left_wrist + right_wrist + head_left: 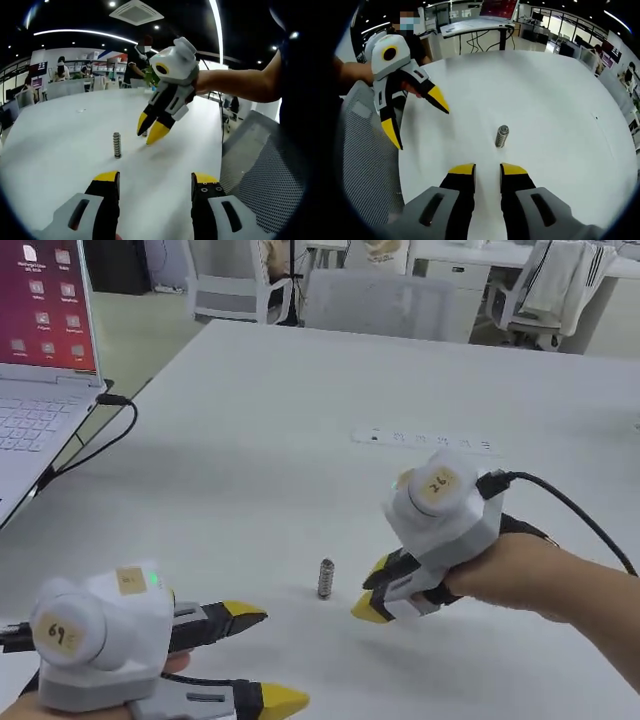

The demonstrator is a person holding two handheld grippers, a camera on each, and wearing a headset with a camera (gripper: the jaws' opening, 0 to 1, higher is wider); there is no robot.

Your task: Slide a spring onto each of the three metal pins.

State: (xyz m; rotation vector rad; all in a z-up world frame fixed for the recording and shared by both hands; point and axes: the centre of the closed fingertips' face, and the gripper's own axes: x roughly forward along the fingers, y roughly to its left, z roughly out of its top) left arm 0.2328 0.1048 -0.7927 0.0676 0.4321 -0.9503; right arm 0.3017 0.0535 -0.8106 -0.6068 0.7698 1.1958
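A small coiled metal spring (325,578) stands upright on the white table (250,470), seemingly around a pin I cannot make out. It lies between both grippers, touching neither. My right gripper (374,588) hovers just right of it, yellow tips a small gap apart and holding nothing. In the right gripper view the spring (502,136) sits just ahead of that gripper (487,170). My left gripper (265,658) is at the near left edge, spread wide and holding nothing. The left gripper view shows the spring (117,145) beyond its own jaws (155,177), with the right gripper (150,129) behind it.
An open laptop (40,350) stands at the far left with a black cable (110,435) trailing from it. A white power strip (425,440) lies flat farther back on the table. Chairs (380,305) stand beyond the far edge.
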